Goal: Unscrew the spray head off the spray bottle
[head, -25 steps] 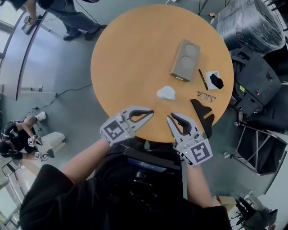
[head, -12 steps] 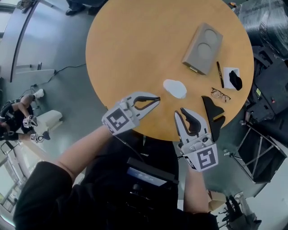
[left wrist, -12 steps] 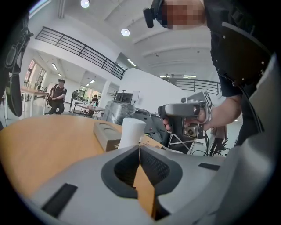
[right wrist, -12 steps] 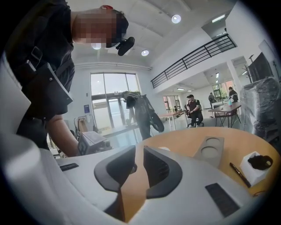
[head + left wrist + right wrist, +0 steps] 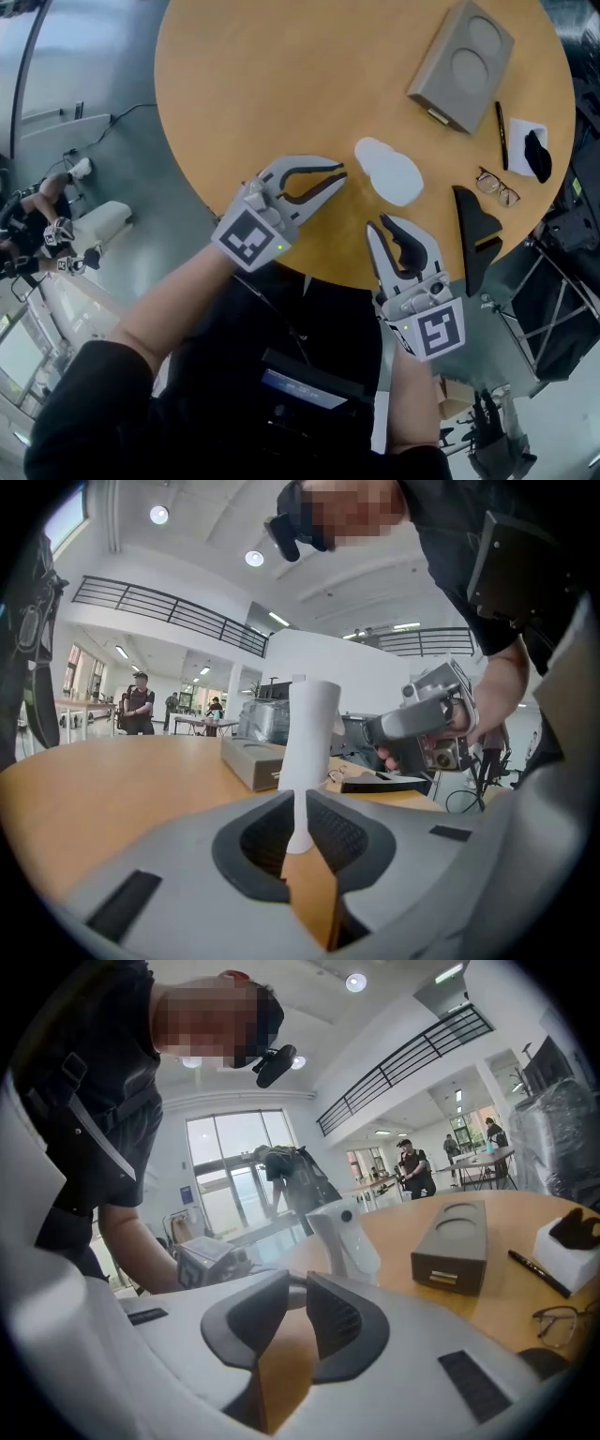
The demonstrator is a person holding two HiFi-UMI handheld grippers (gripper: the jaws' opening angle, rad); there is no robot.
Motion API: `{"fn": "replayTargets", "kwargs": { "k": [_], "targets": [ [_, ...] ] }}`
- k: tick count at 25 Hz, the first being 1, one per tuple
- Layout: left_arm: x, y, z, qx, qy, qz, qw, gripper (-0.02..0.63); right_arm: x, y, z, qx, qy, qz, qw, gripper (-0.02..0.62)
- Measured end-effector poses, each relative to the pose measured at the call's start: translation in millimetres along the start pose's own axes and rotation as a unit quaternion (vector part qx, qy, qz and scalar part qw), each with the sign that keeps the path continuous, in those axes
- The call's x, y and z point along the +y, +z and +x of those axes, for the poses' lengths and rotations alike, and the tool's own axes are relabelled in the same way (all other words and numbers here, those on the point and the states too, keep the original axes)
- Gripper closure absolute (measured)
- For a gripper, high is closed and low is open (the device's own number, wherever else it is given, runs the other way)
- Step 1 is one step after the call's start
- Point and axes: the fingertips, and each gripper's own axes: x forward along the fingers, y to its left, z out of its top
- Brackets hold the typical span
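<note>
Wooden round table [image 5: 281,75] before us, our left gripper [image 5: 335,178] over its near edge, jaws just opened to a narrow gap, nothing between, white spray bottle [image 5: 389,172] upright just beside its tips, our right gripper [image 5: 386,226] near the bottle, jaws likewise just eased narrowly apart, empty

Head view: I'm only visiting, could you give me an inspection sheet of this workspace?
Surface: round wooden table.
Job's things: white spray bottle upright, spray head on.
Clutter: grey box, pen, glasses, black wedge, at the table's right side.
Grippers: left gripper and right gripper near the bottle, not touching it; their fingers have just been opening slightly, nothing between them.
Cables: one cable on the floor left of the table.
Surroundings: people standing in the background.
</note>
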Motion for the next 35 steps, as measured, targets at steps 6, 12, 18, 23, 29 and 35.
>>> {"fn": "replayTargets", "kwargs": {
  "k": [6, 12, 18, 23, 29, 35],
  "targets": [
    [0.9, -17.5, 16.6, -0.015, -0.024, 0.034, 0.999, 0.376, 0.9, -34.7, 13.6, 0.008, 0.007, 0.02, 1.0, 0.527],
    [2.7, -36.5, 33.4, -0.002, -0.029, 0.057, 0.998, 0.305, 2.5, -56.8, 17.2, 0.012, 0.009, 0.034, 0.999, 0.527],
    [6.6, -40.7, 56.2, 0.0, -0.042, 0.082, 0.9957, 0.264, -0.1, -71.0, 14.4, 0.02, 0.007, 0.046, 0.999, 0.528],
    [-1.8, -36.7, 78.9, -0.005, -0.086, 0.085, 0.9927, 0.256, -3.3, -73.2, 11.0, 0.008, 0.005, 0.074, 0.997, 0.527],
    [-5.2, -34.5, 88.0, -0.006, -0.095, 0.087, 0.9916, 0.296, -5.3, -76.8, 9.6, 0.01, 0.005, 0.078, 0.997, 0.527],
    [-8.0, -31.8, 86.1, 0.005, -0.102, 0.085, 0.9911, 0.298, -5.1, -68.4, 4.6, 0.005, 0.006, 0.077, 0.997, 0.527]
  ]
}}
